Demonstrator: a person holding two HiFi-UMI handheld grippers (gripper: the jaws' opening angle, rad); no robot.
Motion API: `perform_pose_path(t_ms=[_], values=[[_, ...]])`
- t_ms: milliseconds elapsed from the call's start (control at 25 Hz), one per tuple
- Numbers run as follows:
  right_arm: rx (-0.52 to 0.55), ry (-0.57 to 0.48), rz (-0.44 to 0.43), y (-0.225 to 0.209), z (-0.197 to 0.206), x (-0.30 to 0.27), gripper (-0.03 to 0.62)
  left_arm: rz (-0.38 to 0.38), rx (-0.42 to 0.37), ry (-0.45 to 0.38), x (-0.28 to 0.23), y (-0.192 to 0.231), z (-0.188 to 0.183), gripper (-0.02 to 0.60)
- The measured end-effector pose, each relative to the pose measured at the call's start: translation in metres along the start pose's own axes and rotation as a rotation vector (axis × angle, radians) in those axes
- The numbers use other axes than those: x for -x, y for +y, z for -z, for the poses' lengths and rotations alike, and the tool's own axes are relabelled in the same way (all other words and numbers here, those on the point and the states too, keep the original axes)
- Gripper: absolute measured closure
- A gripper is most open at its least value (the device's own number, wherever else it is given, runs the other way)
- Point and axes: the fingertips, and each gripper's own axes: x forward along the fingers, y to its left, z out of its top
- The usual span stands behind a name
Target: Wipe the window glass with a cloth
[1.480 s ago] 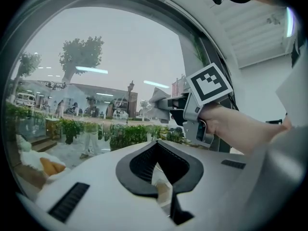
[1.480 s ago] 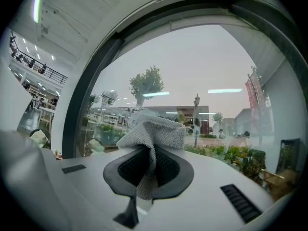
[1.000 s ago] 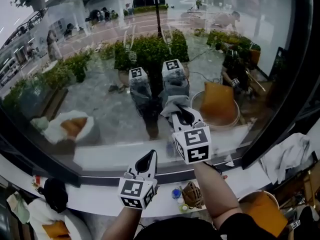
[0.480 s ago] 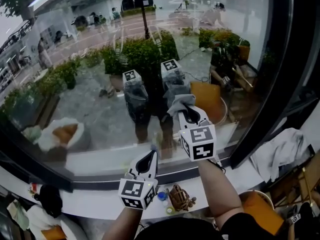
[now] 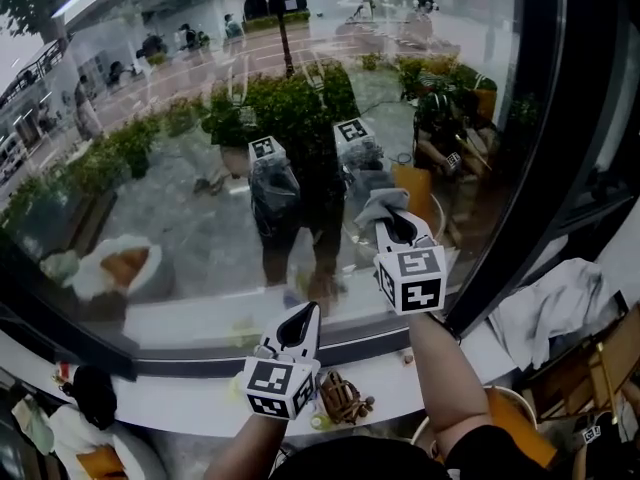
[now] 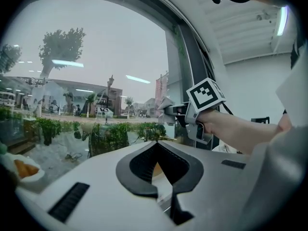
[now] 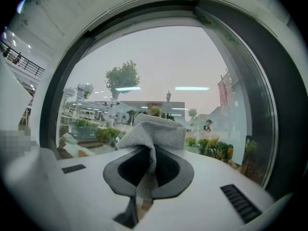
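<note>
Wiping under way, judging by the pose. R claw (image 5: 393,224) clamped tight on grey mesh cloth (image 7: 153,129): jaws together on a pinched fold, rest of cloth bunched out in front twd the window glass (image 5: 190,178). From head view, cloth bunch up against the glass, low on the pane & near the dark frame (image 5: 520,158) at the right edge. Meets its own reflection there, so prob touching, tho can't confirm contact for sure. Same in L gripper view: cloth end right at the pane.

L claw (image 5: 299,318) jaws together w/ nothing between. Held lower & nearer the body, above the white sill (image 5: 190,393), apart from the glass. No part in the wipe at this moment, approx idle.

Progress: hard to score. No streaks, wet marks or dirt visible on glass, only reflections & the street outside, so no telling wiped area from unwiped. Best guess: mid-task, working the lower right part of the pane. Left to do, if whole pane wanted: big stretch to the left & everything higher up. Can't tick any of that off from these views.

Misc: small brown woven thing (image 5: 342,398) on sill just right of L claw, white rag (image 5: 560,308) draped beyond the frame at right. Neither in play, neither in the way of the cloth
</note>
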Motion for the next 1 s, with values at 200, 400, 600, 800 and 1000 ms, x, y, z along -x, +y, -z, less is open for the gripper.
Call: perform_pose_path(t_ms=[200,400,600,800,1000], values=[[0.000,0.002,0.011,-0.019,0.007,0.002,0.554,-0.003,-0.010,0.012,-0.005,-0.007,0.003,0.574],[0.010,0.001,0.012,-0.021,0.007,0.003,0.555,-0.009,-0.011,0.013,-0.007,-0.010,0.003,0.574],[0.008,-0.002,0.009,-0.022,0.009,0.002,0.554,-0.026,-0.004,0.012,-0.006,-0.009,0.005,0.574],[0.004,-0.003,0.009,-0.024,0.007,0.002,0.554,-0.049,0.004,0.013,-0.001,-0.007,0.004,0.574],[-0.008,-0.019,0.024,-0.020,0.007,0.002,0.554,-0.093,0.035,0.052,0.018,0.003,0.013,0.574]])
